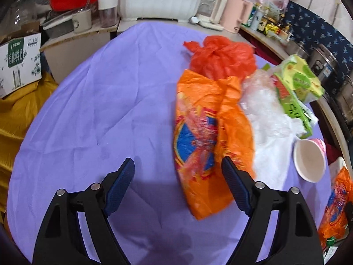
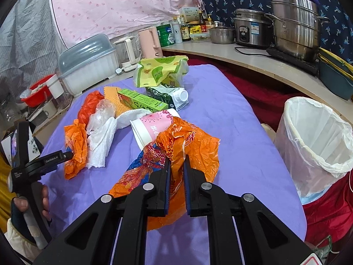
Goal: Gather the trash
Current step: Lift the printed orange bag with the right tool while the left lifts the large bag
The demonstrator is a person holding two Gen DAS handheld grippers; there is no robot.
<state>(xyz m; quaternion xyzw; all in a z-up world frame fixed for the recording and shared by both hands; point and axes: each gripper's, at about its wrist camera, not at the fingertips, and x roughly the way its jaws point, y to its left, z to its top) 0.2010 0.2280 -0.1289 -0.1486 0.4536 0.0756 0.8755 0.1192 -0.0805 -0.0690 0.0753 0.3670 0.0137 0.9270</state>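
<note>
The worktop [image 2: 231, 132] under its purple cloth is the biggest thing before me, and the trash lies heaped along its far-left half, so each hand has something within reach. Off its right edge stands the lined bin [image 2: 313, 141], mouth open and tilted my way, which I take to be where all this should end up.

Next in size is the orange printed bag [image 2: 189, 152] that my right hand-held gripper [image 2: 176, 174] has pinched: the jaws are nearly closed, with a fold of the plastic trapped between the pads. It spreads crumpled ahead of the fingers, its length running roughly away from me toward the paper cup [image 2: 152, 130], which lies on its side with its mouth to the left.

A second orange bag [image 1: 205, 132] lies flat in the left wrist view, long axis running away from me, its near end toward the fingers. My left hand-held gripper [image 1: 178, 185] stands wide and empty; its right finger [image 1: 236, 187] overlaps the bag's edge, the left one sits over bare cloth. I judge it is lined up to straddle that bag.

Smaller still: white paper towel [image 2: 101, 141], green box [image 2: 143, 100], milk carton [image 2: 174, 97].
</note>
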